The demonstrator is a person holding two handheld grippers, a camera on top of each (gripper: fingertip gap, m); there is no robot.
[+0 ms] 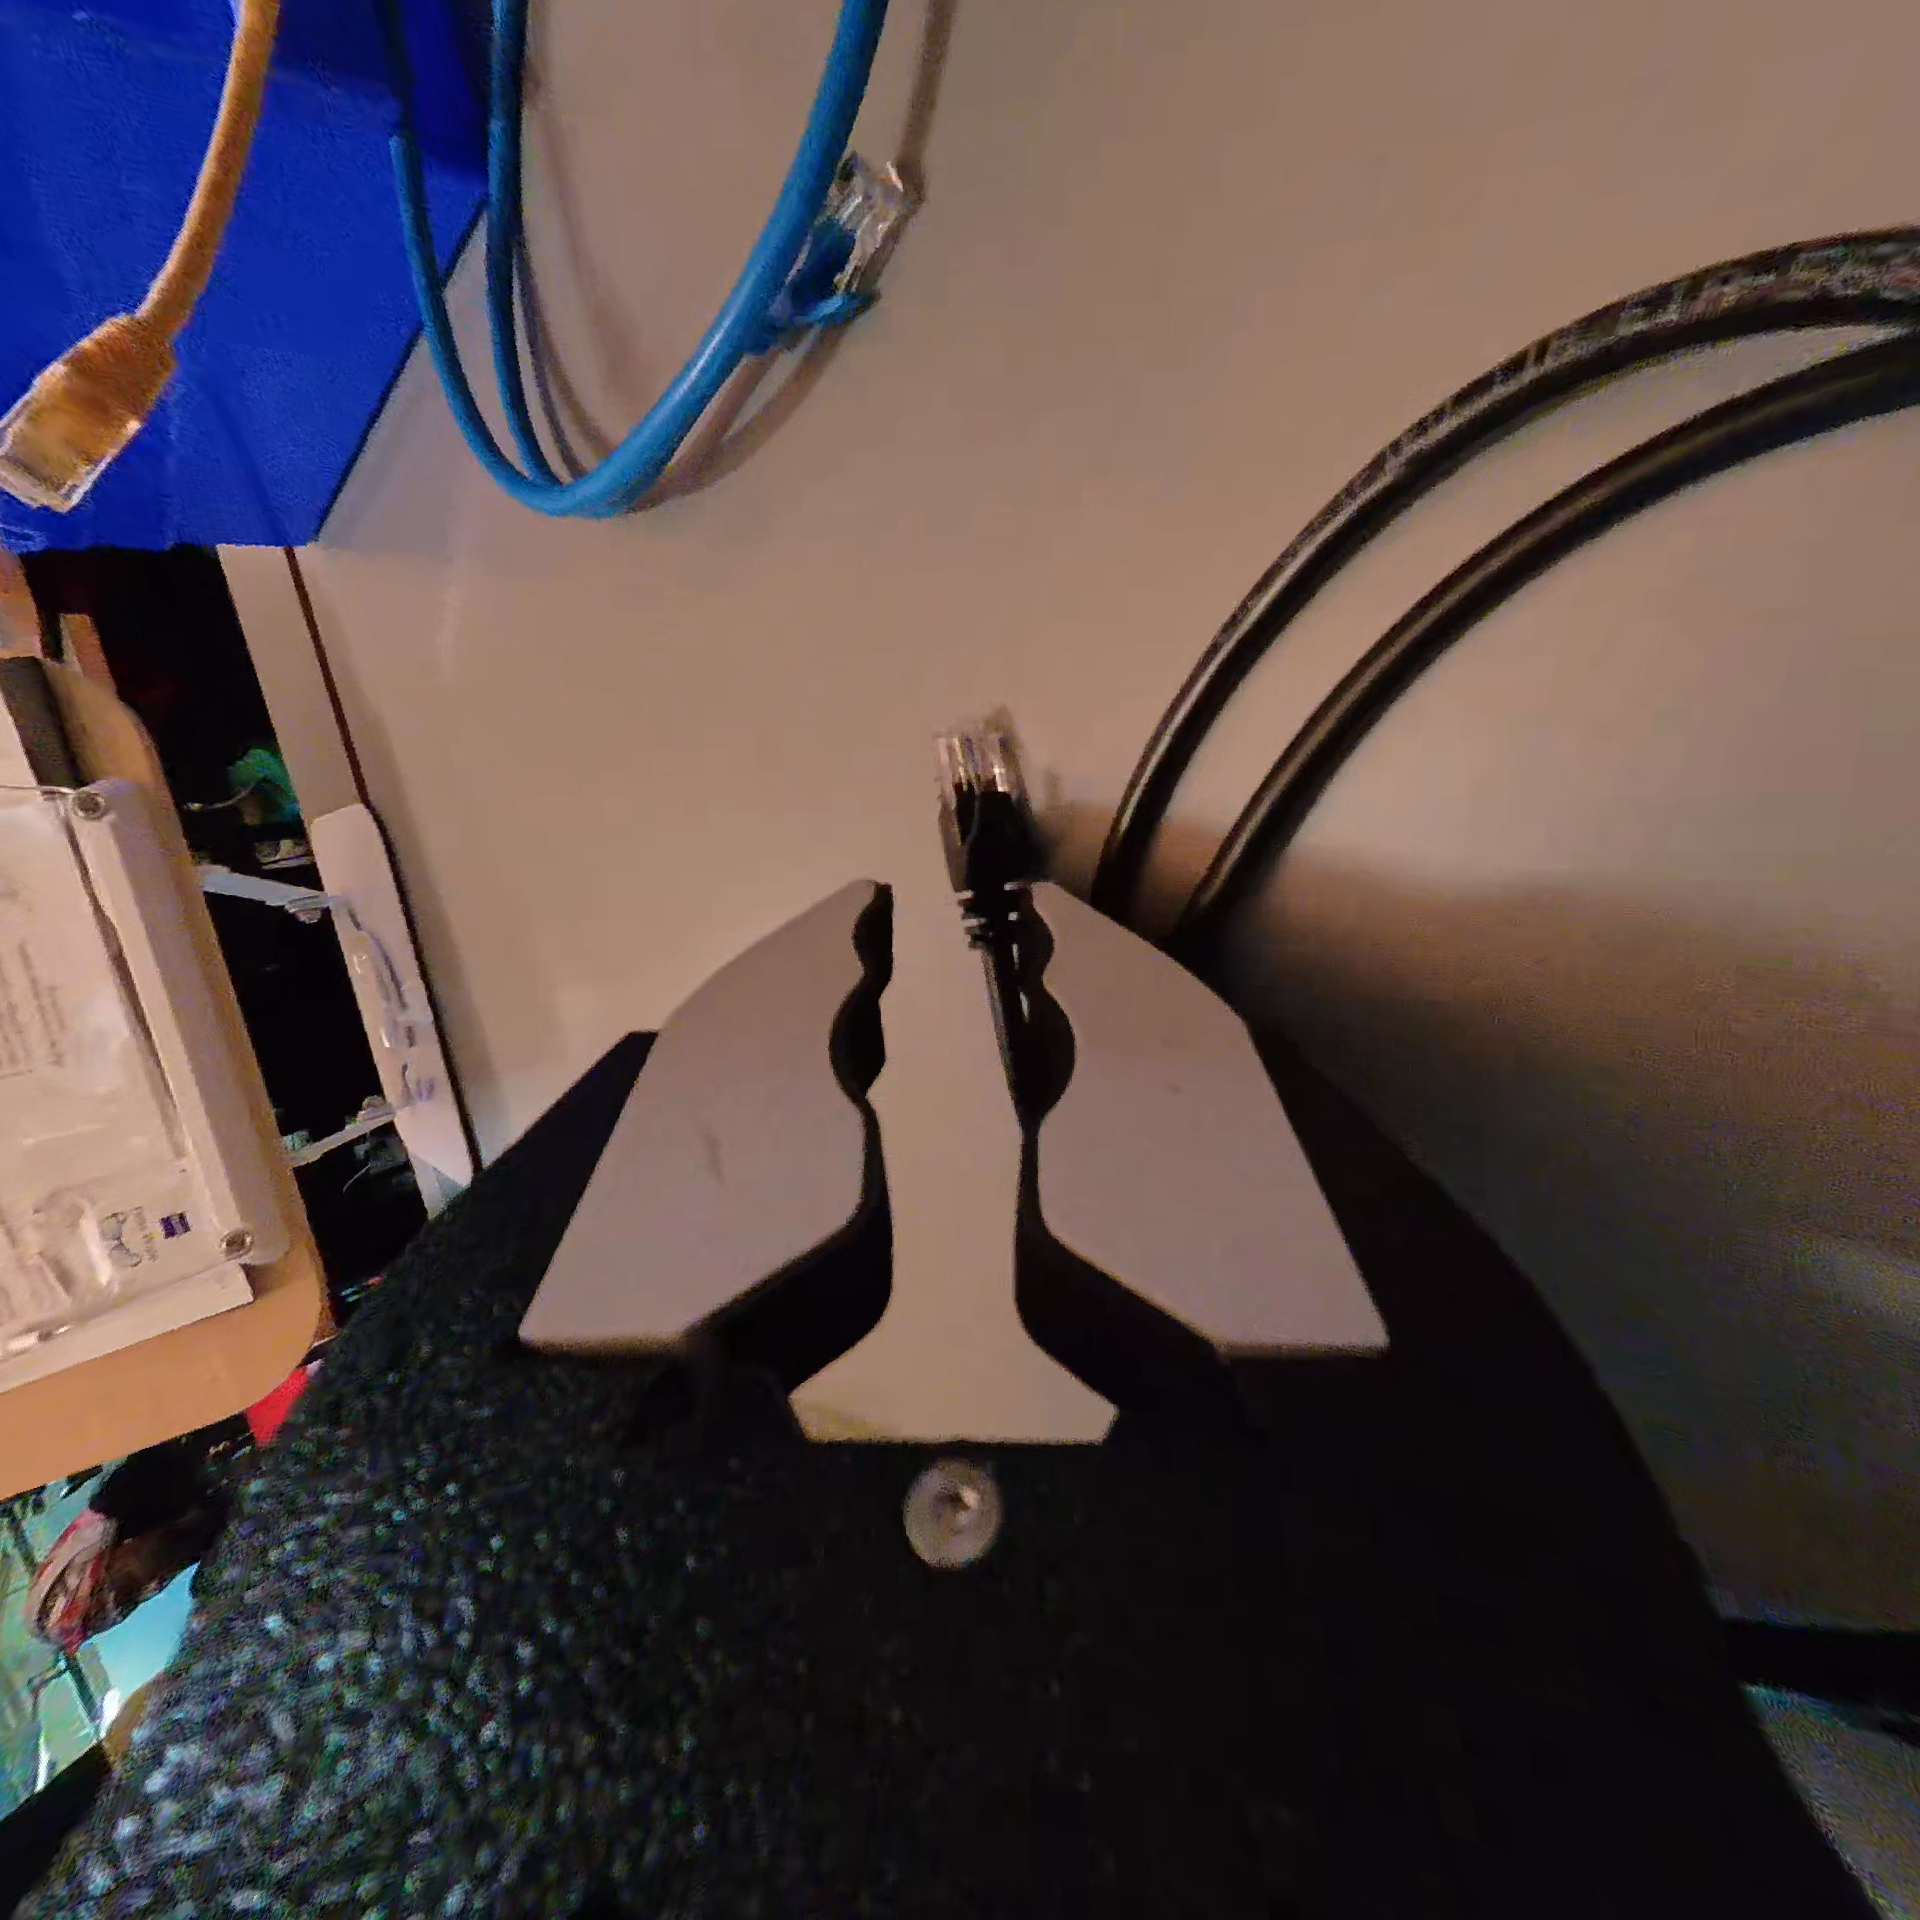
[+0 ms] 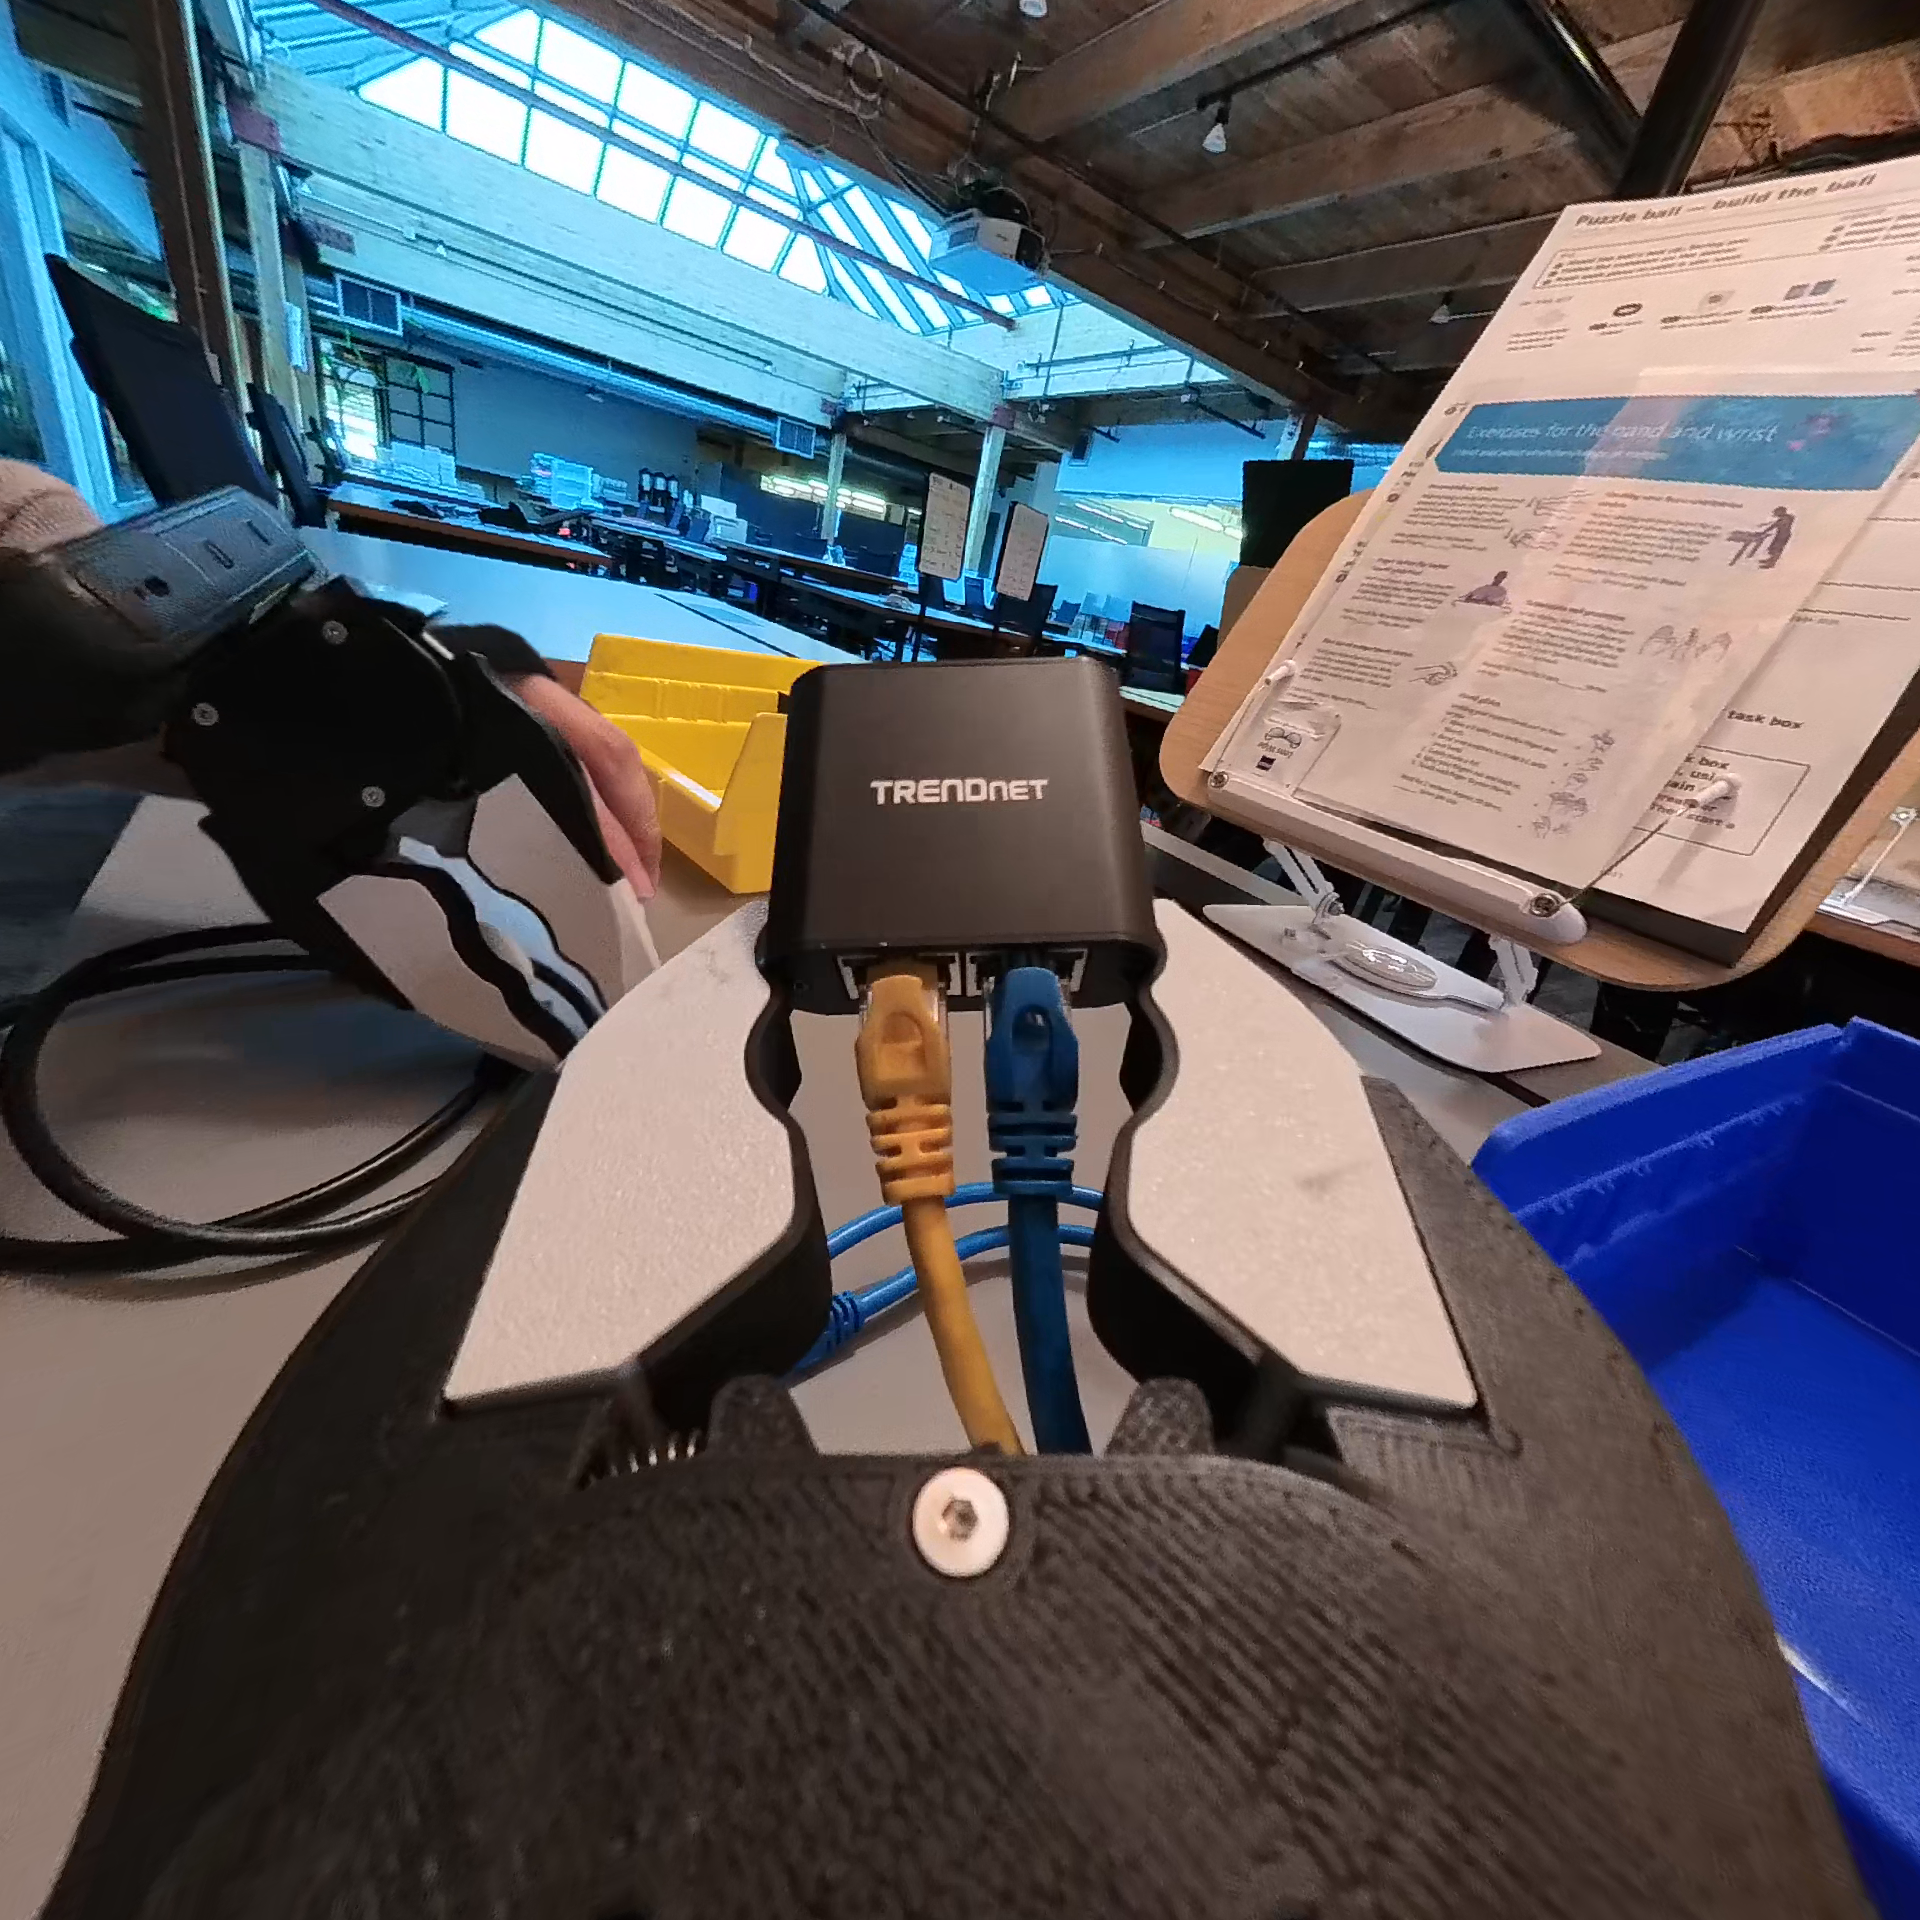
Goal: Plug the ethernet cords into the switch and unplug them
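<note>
My right gripper (image 2: 961, 935) is shut on the black switch (image 2: 956, 800), one fingertip on each side of its port end. A yellow cord (image 2: 909, 1101) and a dark blue cord (image 2: 1029, 1091) are plugged into its front ports. My left gripper (image 1: 956, 899) is open, pointing down at the table. The black cord's plug (image 1: 982, 810) lies just past its tips, with the cord along the right finger's inner face. The black cord (image 1: 1455, 520) loops to the right. A light blue cord's loose plug (image 1: 868, 218) and a yellow plug (image 1: 73, 416) lie farther off. The left gripper also shows in the right wrist view (image 2: 499, 987).
A blue bin (image 2: 1714, 1299) stands at the right, and shows in the left wrist view (image 1: 208, 260). A yellow bin (image 2: 686, 748) stands behind the switch. A tilted stand with papers (image 2: 1558, 623) is at the back right. The black cord coils on the table (image 2: 156, 1195) at the left.
</note>
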